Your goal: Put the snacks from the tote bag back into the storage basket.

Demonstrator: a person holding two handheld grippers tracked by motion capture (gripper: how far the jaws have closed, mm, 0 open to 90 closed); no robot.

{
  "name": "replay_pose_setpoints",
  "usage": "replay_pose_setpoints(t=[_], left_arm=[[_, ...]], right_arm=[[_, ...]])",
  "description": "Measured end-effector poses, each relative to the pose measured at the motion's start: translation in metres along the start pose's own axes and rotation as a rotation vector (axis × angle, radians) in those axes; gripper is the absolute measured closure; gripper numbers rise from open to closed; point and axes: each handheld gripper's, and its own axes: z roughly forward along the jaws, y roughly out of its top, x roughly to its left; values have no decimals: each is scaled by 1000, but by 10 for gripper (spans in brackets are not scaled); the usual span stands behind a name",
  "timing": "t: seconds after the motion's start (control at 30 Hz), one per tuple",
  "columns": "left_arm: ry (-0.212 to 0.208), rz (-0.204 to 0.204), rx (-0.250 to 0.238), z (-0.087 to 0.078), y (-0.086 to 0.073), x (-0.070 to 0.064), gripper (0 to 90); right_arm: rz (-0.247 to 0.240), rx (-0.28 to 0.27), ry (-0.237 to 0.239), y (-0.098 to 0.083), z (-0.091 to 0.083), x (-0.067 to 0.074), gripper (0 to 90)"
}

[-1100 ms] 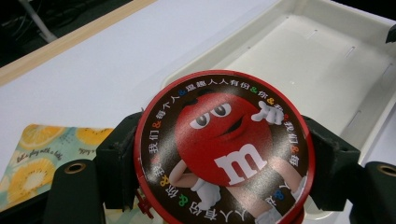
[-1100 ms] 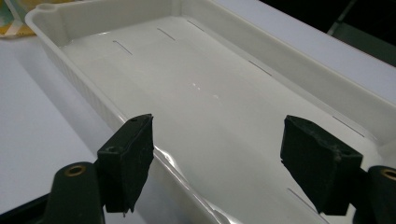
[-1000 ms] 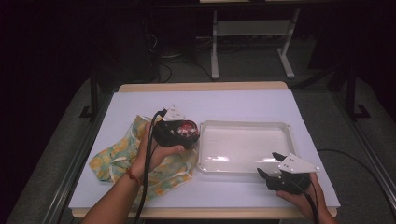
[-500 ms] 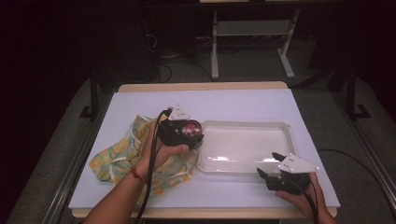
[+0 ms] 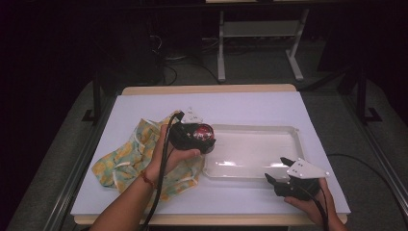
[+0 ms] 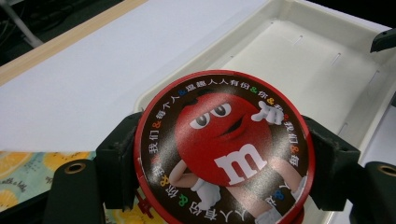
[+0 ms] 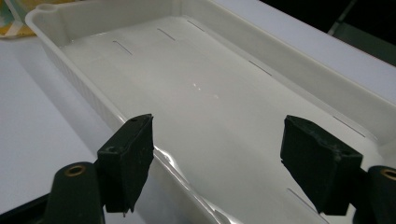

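Note:
A round red tin (image 6: 224,149) with a cartoon candy figure on its lid is clamped between the jaws of my left gripper (image 5: 204,136). It hangs over the left end of a white plastic tray (image 5: 255,151), at the tray's rim (image 6: 196,65). In the high view the red tin (image 5: 203,131) shows just past the hand. My right gripper (image 5: 279,171) stands open at the tray's front right corner, its jaws astride the near rim (image 7: 187,186) with nothing between them.
A yellow and green patterned cloth (image 5: 125,154) lies crumpled on the white table cover (image 5: 231,103) left of the tray. A small white folded piece (image 5: 194,115) sits behind the left hand. Cables trail from both grippers toward the front edge.
My left gripper has carried the tin to the right, from above the cloth to the tray's left end. The right gripper has stayed put.

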Motion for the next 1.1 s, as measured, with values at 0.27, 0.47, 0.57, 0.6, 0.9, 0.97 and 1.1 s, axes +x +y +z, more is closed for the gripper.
replay_pose_setpoints(t=[0.27, 0.47, 0.57, 0.6, 0.9, 0.97, 1.1], left_arm=[[-17, 5, 6, 9, 2, -6, 255], [-21, 8, 10, 13, 4, -9, 255], [-22, 9, 12, 16, 4, -10, 255], [-21, 10, 13, 17, 4, -10, 255], [-28, 7, 13, 22, 6, -12, 255], [-28, 7, 13, 24, 6, -12, 255], [-33, 3, 17, 27, 6, -13, 255]], right_arm=[[2, 0, 0, 0, 0, 0, 250], [-1, -1, -1, 0, 0, 0, 250], [-1, -1, -1, 0, 0, 0, 250], [0, -2, -1, 0, 0, 0, 250], [1, -7, 3, 0, -1, 0, 250], [1, -7, 2, 0, -1, 0, 250], [0, -7, 3, 0, -1, 0, 250]])
